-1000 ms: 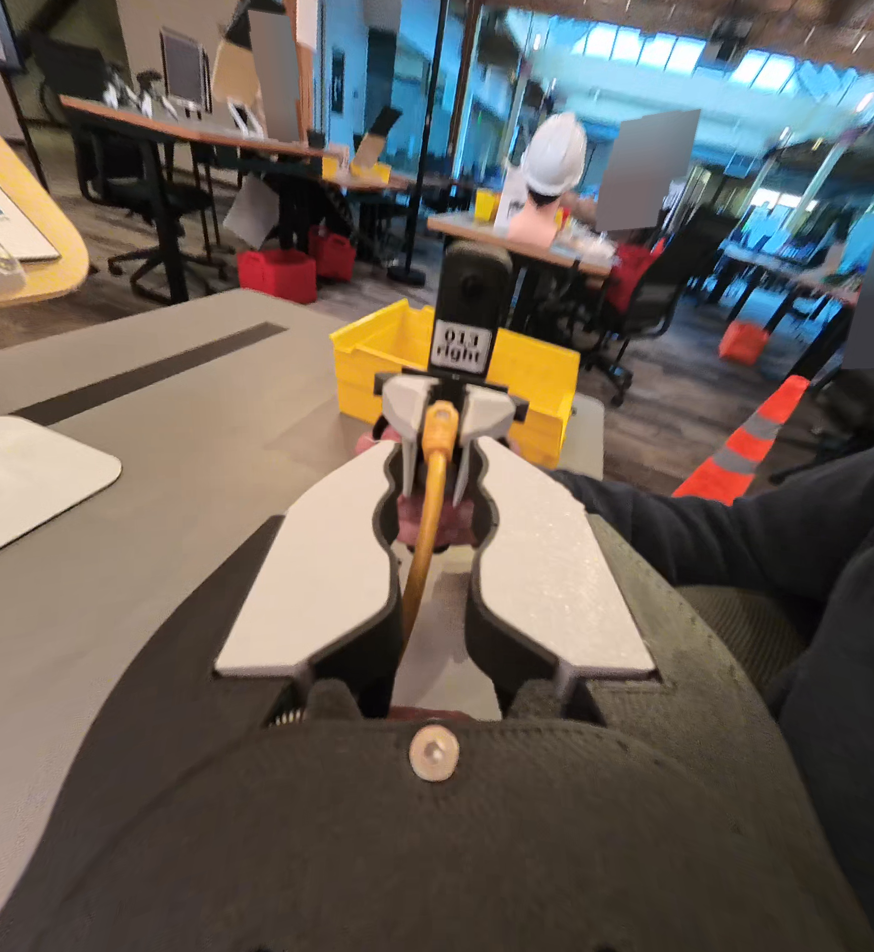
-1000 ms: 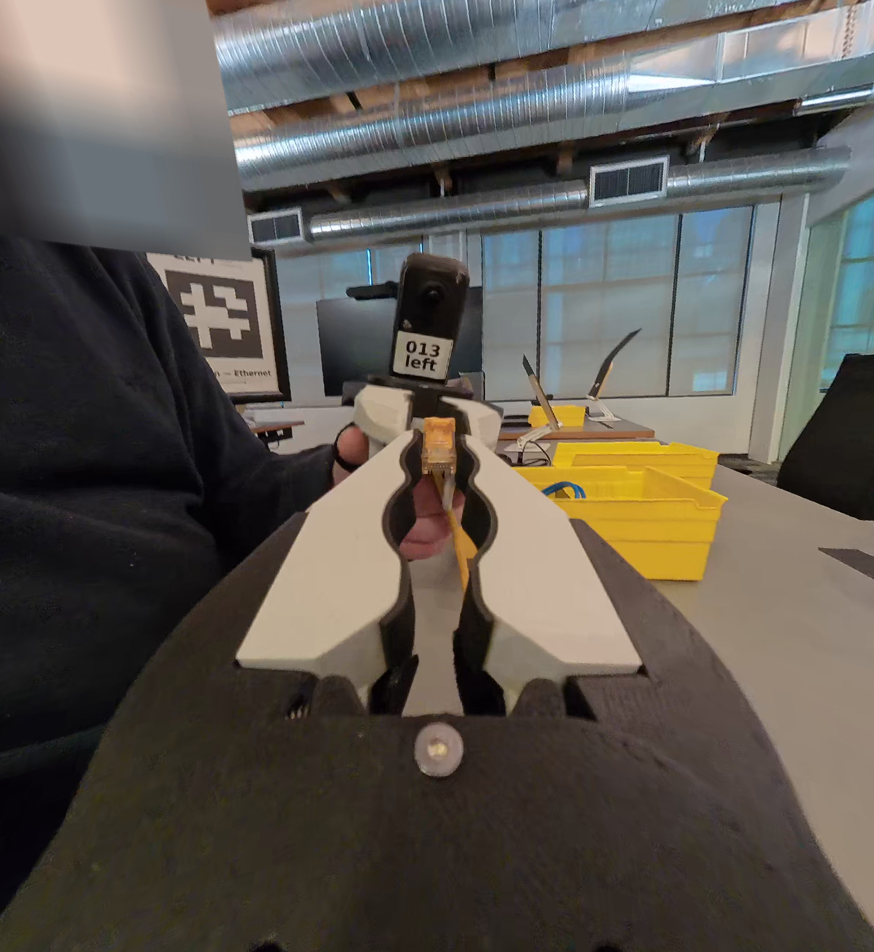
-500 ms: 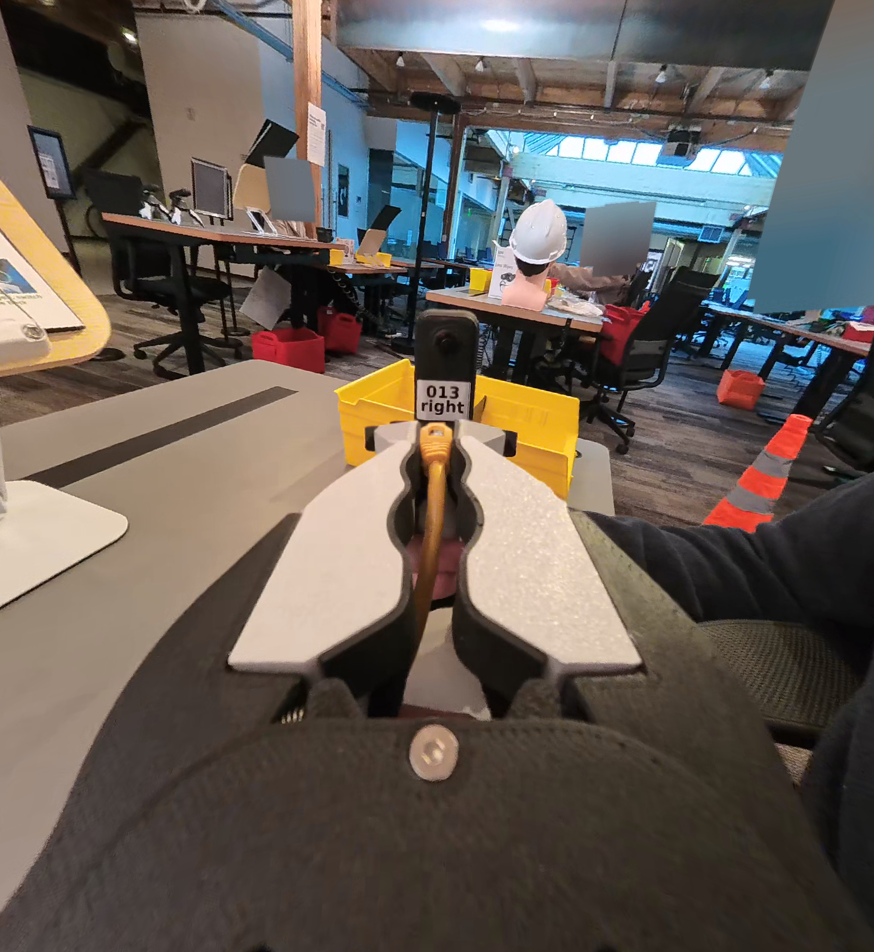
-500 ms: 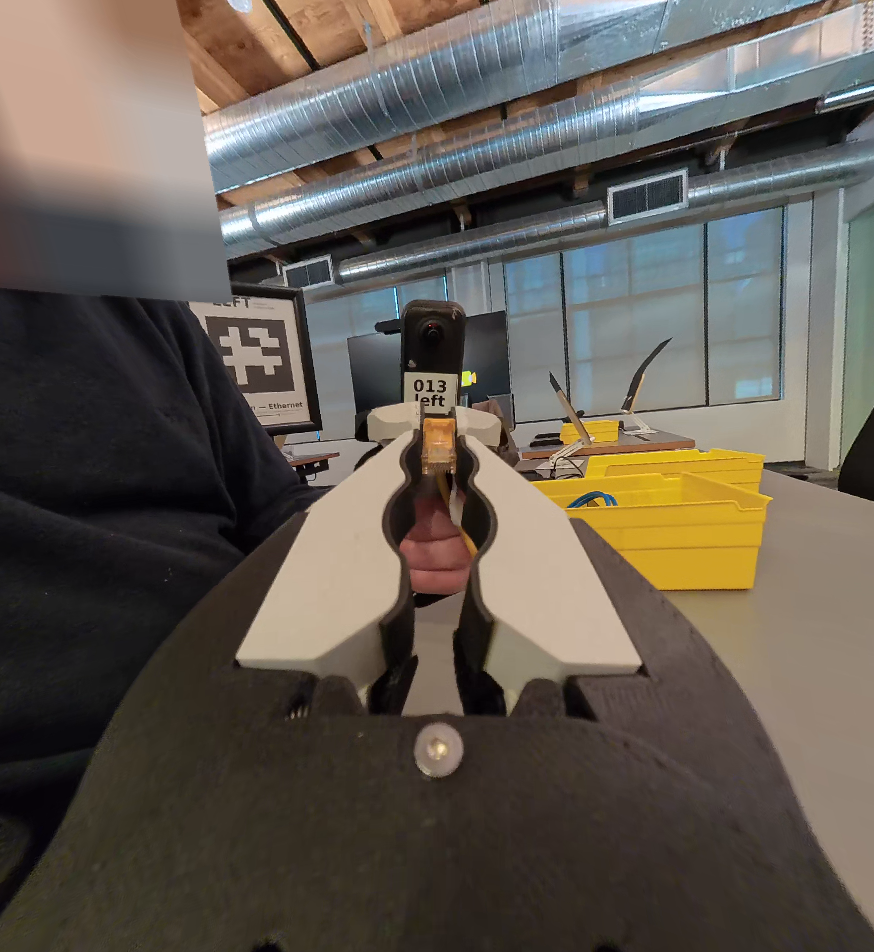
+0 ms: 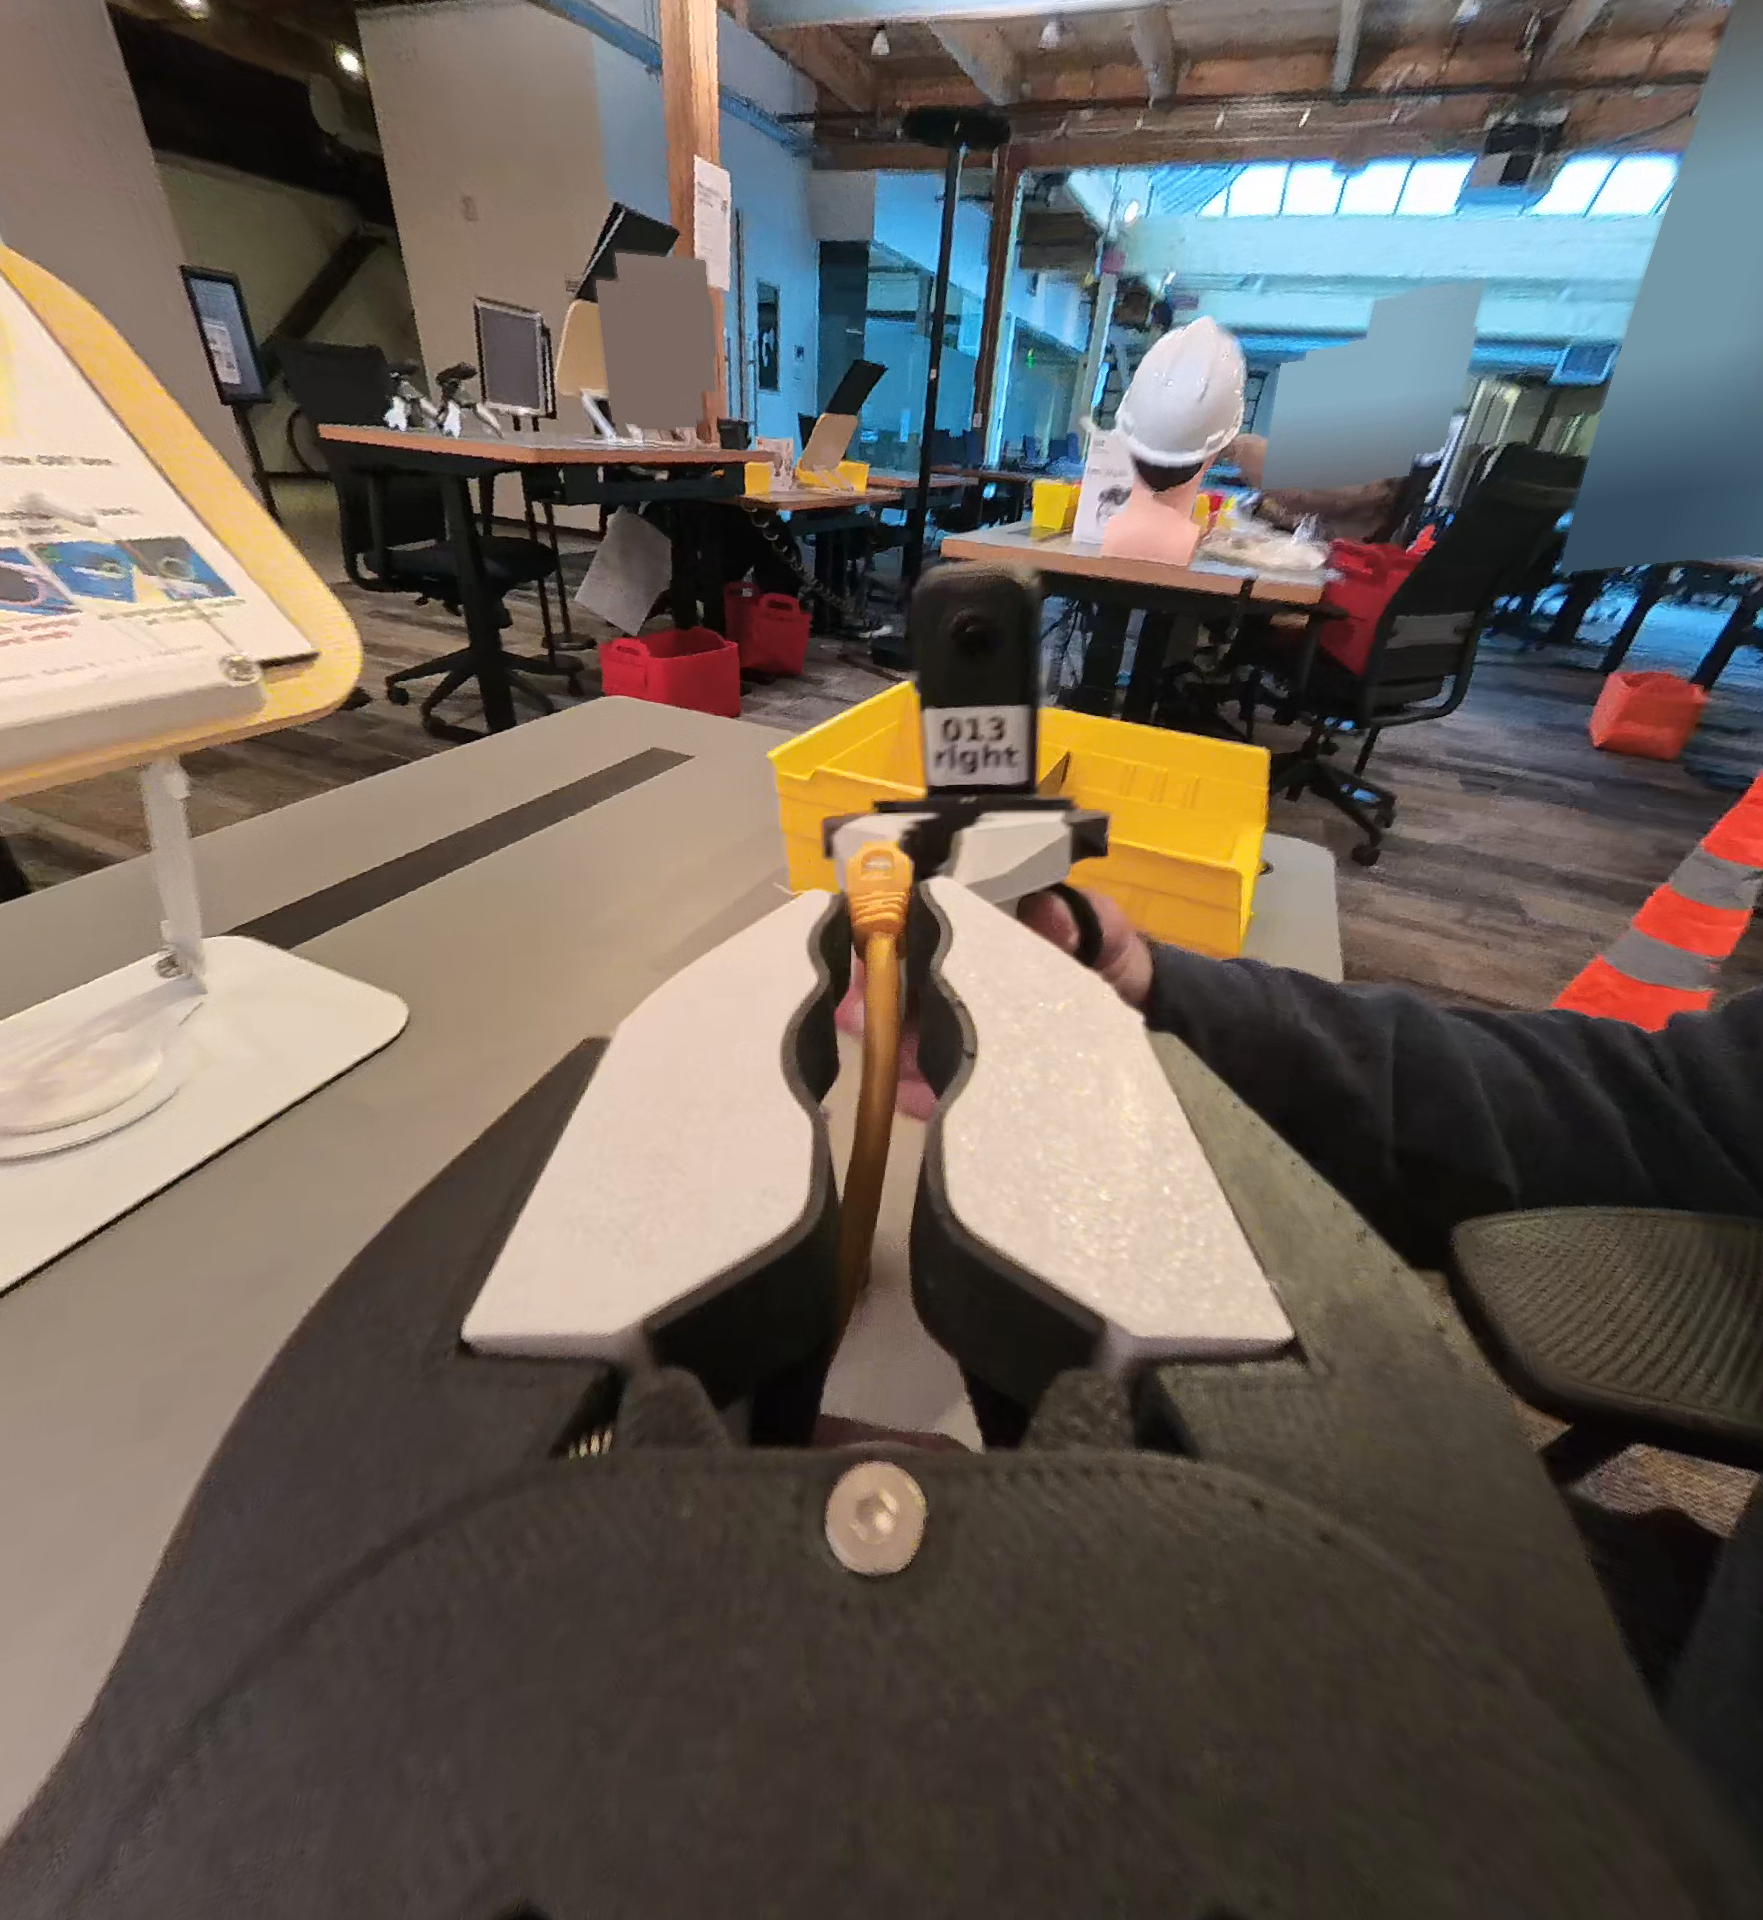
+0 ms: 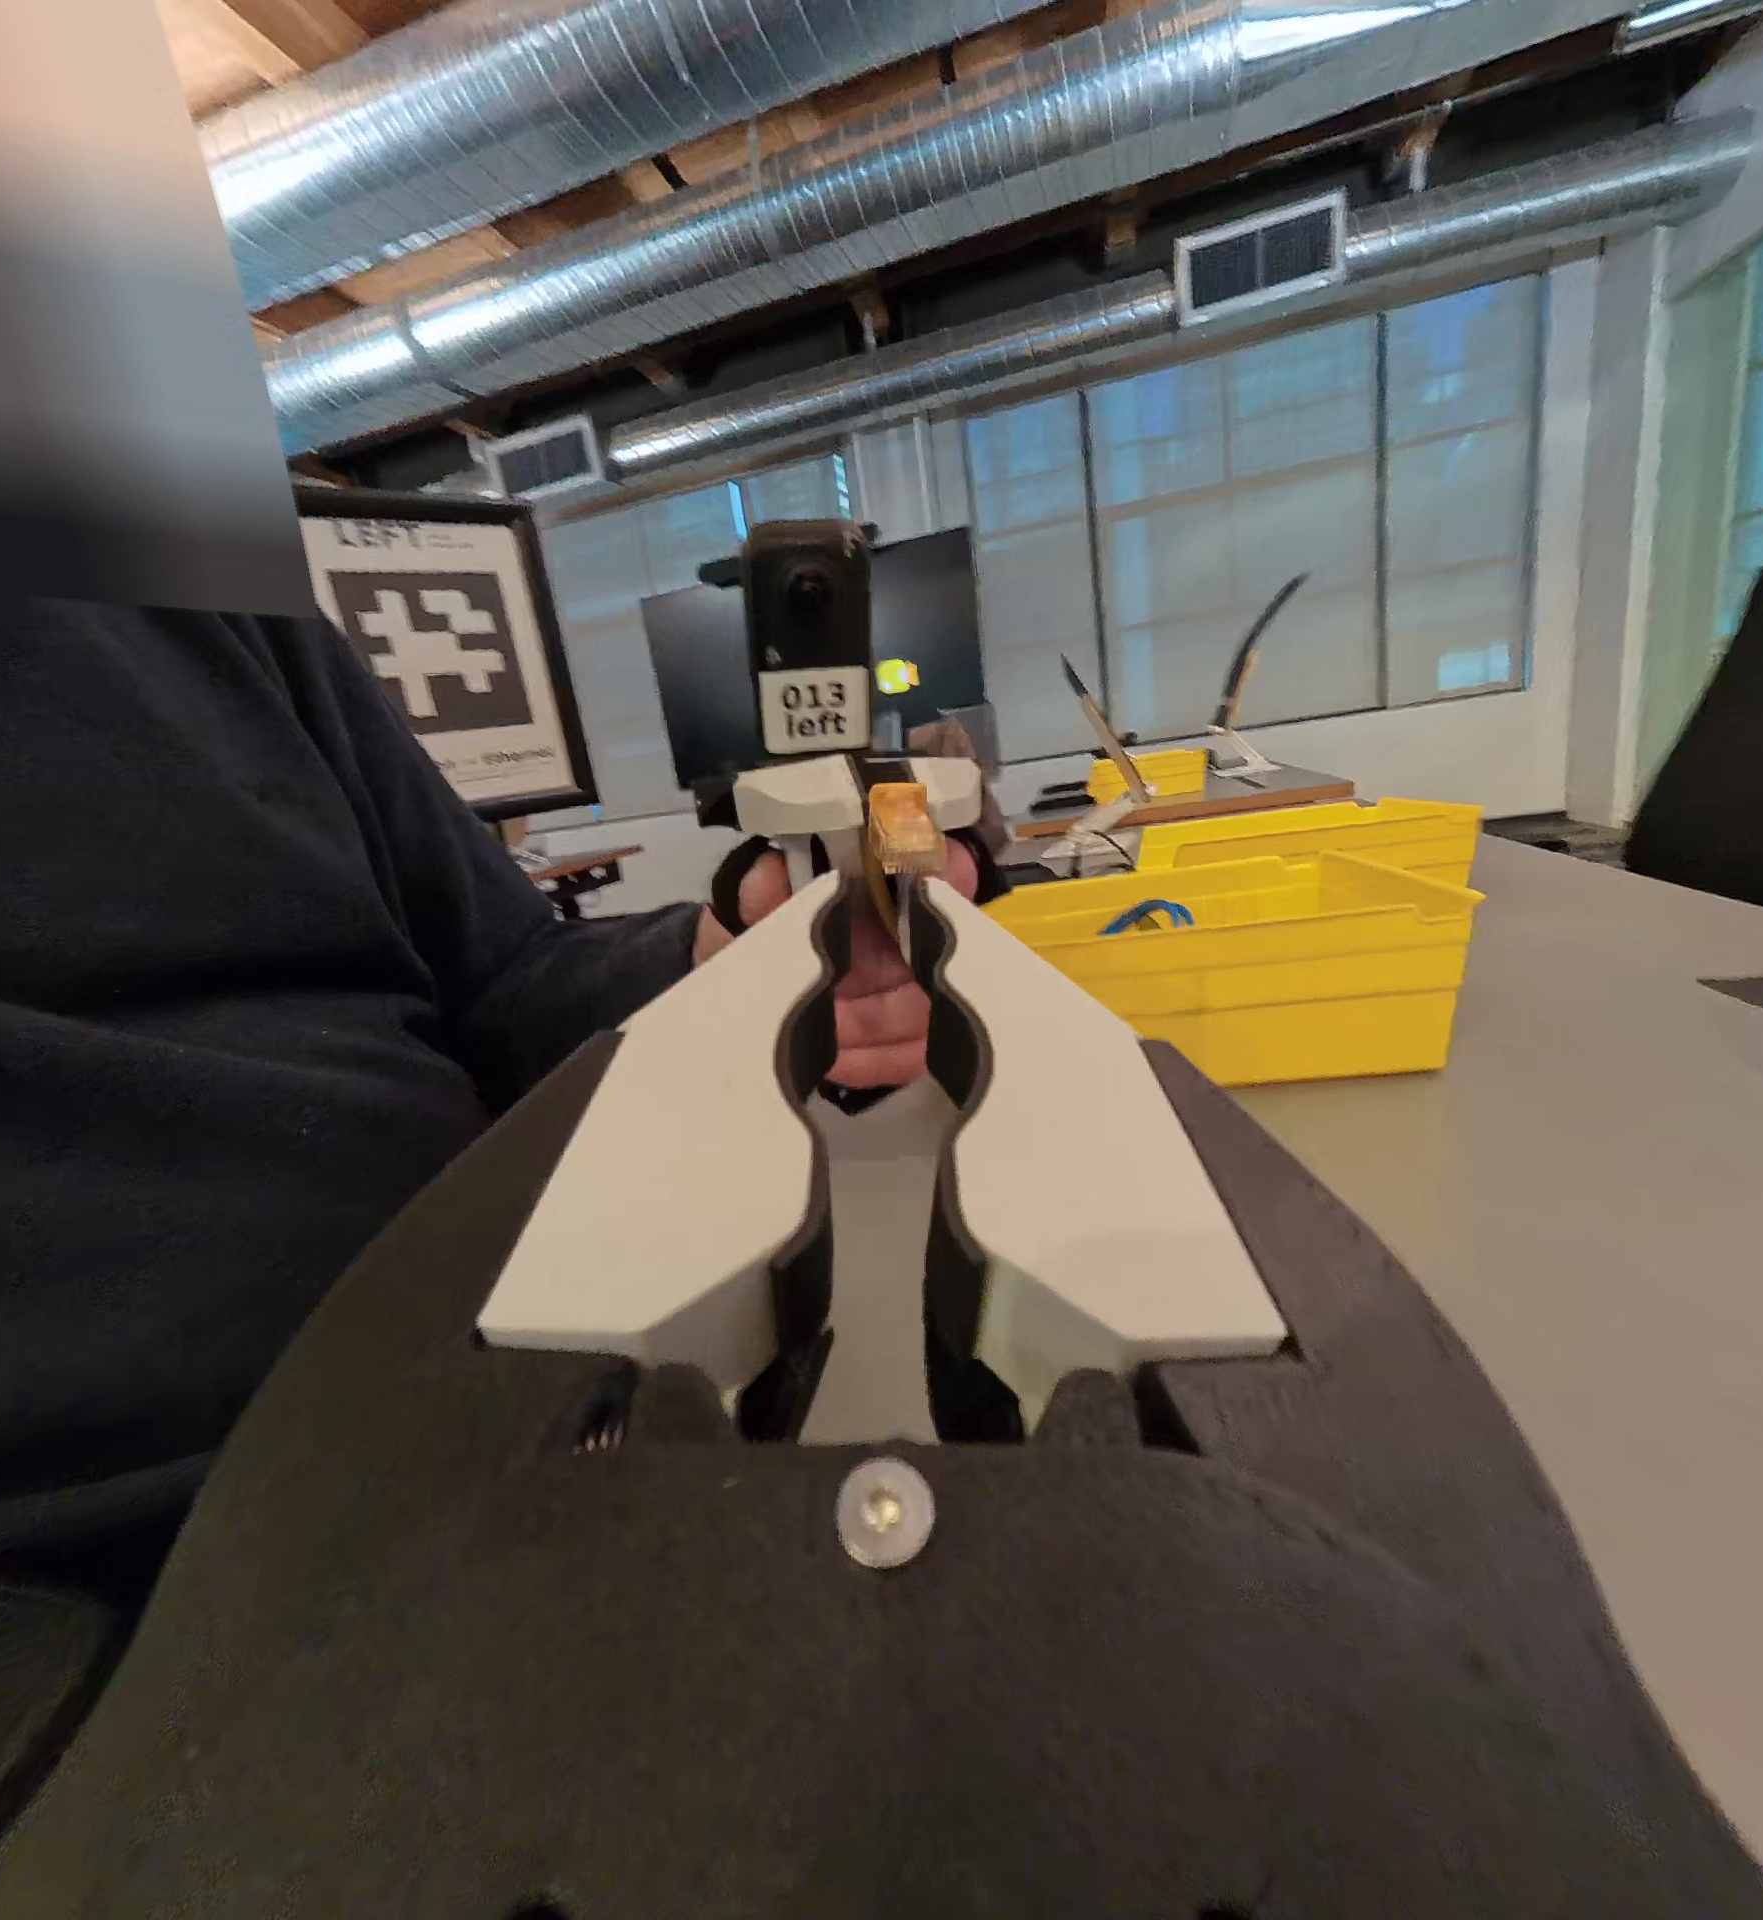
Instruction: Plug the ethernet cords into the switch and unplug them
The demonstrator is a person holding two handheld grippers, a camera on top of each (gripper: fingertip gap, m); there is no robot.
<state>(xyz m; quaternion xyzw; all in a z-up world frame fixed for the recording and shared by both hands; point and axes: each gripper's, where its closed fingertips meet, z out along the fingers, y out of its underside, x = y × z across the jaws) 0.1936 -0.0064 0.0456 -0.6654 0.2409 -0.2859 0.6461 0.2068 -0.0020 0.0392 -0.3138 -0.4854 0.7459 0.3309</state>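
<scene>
Pinching the yellow ethernet cord (image 5: 872, 1091) between nearly shut fingers: the left gripper (image 5: 877, 914), with the plug (image 5: 877, 873) poking out past the tips. Just beyond and facing it, the right gripper (image 5: 944, 836), open a little and seemingly empty now, slid off to one side of the plug it was closed around half a second ago. Looks like a finished hand-over. Farther back on the desk (image 5: 544, 883), yellow bins (image 5: 1157, 790). No switch in sight, so probably no plugging in yet.

My right gripper (image 6: 872, 914) lets go of the plug (image 6: 901, 826) and backs off slightly; my left gripper (image 5: 882, 914) alone pinches the cord (image 5: 877, 1081) now.
</scene>
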